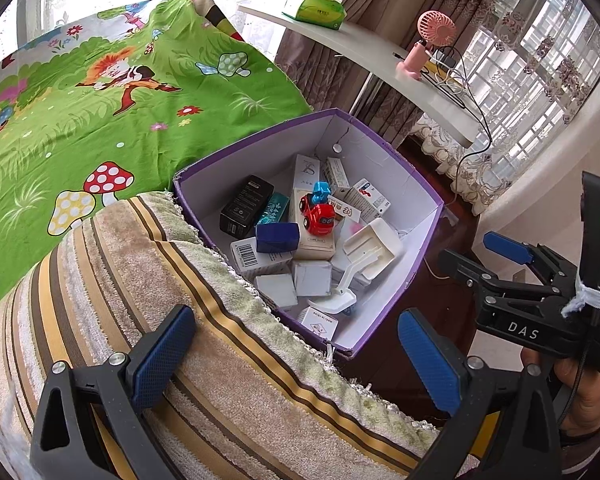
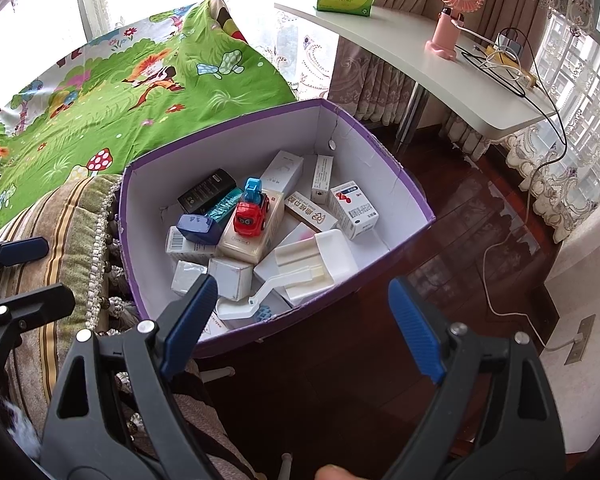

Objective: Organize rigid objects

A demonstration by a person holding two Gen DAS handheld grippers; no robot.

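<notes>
My left gripper (image 1: 296,360) jaws apart, empty, bottom of frame over striped cushion (image 1: 180,320). My right gripper (image 2: 300,320) jaws apart, empty. Purple box (image 2: 380,280) centre, toy car (image 2: 252,210) atop cartons.

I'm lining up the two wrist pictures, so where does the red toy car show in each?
Left wrist view: the red toy car sits just right of centre, atop a beige box in the purple box.
Right wrist view: the car sits left of centre, on that same beige box.
Shared landmark: the pink fan on the white table.
</notes>
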